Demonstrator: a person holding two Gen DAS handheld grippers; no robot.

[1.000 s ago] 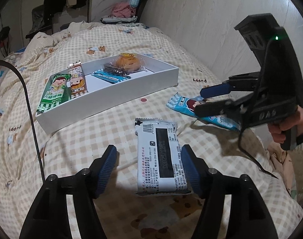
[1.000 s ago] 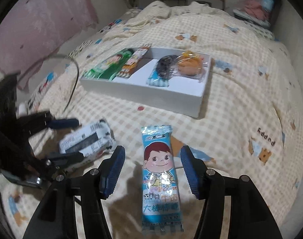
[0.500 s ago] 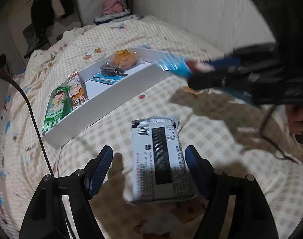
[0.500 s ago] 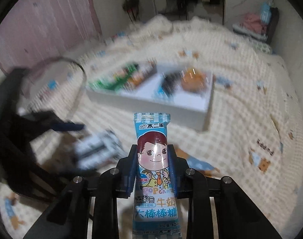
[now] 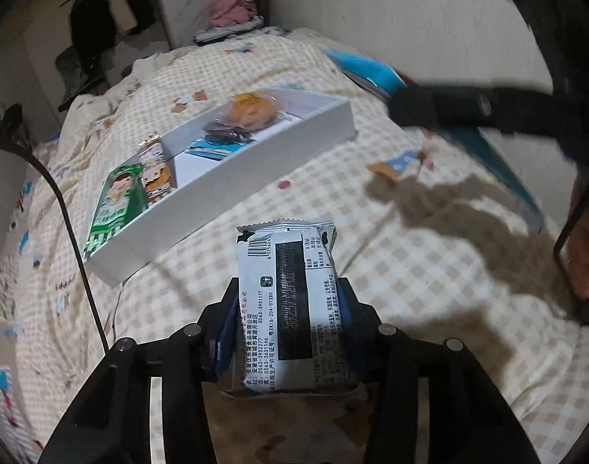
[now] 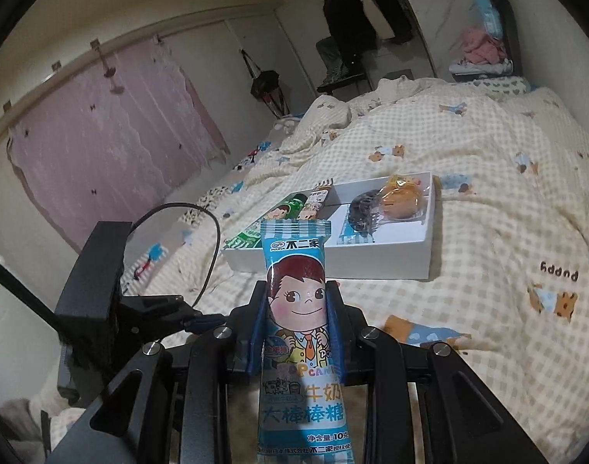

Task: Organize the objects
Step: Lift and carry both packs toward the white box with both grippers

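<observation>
My left gripper [image 5: 286, 309] is shut on a white and black snack packet [image 5: 290, 301] and holds it just above the bed. My right gripper [image 6: 296, 309] is shut on a blue lollipop packet [image 6: 300, 332] with a cartoon face, lifted above the bed. The white box [image 5: 255, 154] lies ahead on the quilt and holds a green packet [image 5: 116, 201], an orange-brown packet [image 5: 155, 170], a dark packet [image 5: 225, 131] and an orange bun [image 5: 252, 110]. The box also shows in the right wrist view [image 6: 372, 259]. The right gripper [image 5: 488, 108] crosses the left wrist view, blurred.
The checked quilt [image 6: 488, 201] covers the bed. A black cable [image 5: 74, 232] runs along the left. A wall [image 5: 410, 19] is on the right of the bed. A pile of clothes [image 6: 484, 54] lies at the far end. The left gripper's body [image 6: 101, 290] is at the left.
Both grippers closed on their packets and lifted them: the right took the blue lollipop packet first and raised it high, then the left shut on the white packet.
</observation>
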